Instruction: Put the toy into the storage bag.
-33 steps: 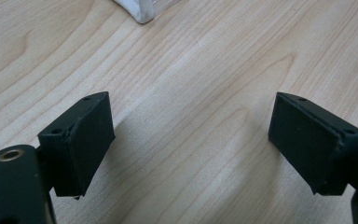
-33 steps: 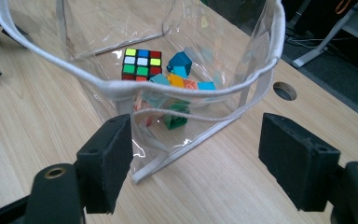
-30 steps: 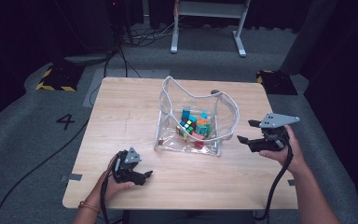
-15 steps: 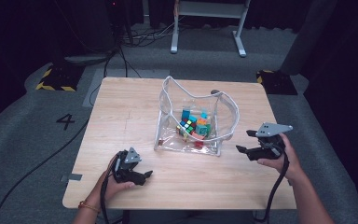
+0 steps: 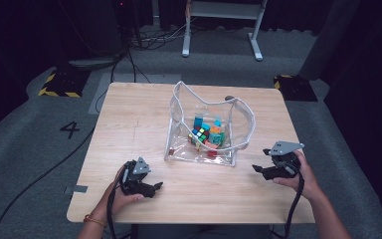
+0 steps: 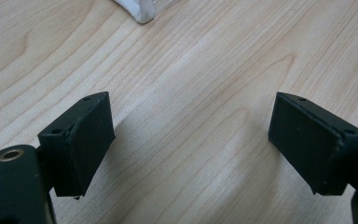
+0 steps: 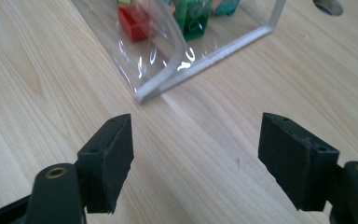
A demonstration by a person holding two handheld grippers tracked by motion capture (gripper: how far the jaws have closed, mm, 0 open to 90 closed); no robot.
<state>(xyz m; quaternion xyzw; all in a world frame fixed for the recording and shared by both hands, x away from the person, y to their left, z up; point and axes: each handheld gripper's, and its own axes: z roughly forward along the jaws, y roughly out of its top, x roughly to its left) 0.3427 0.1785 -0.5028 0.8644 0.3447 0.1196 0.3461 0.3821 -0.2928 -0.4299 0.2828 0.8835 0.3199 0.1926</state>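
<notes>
A clear plastic bag (image 5: 179,127) with white edging stands open in the middle of the wooden table (image 5: 134,117), holding several coloured toy bricks (image 5: 206,134). Its near corner (image 7: 142,95) lies just ahead of my right gripper (image 7: 196,158), with red and green bricks (image 7: 193,21) seen through the film. My right gripper (image 5: 259,160) rests open and empty on the table right of the bag. My left gripper (image 5: 153,188) sits open near the front left edge, nothing between its jaws (image 6: 191,144); a bag corner (image 6: 137,9) shows at the top of its view.
Bare wood surrounds both grippers. A small dark round hole (image 5: 229,98) marks the table behind the bag. On the grey floor beyond stand a white metal frame (image 5: 221,25), cables, and yellow-black striped mats (image 5: 57,84).
My right gripper has come down and toward the front of the table, settling low beside the bag's right corner. The left gripper and the bag have stayed put.
</notes>
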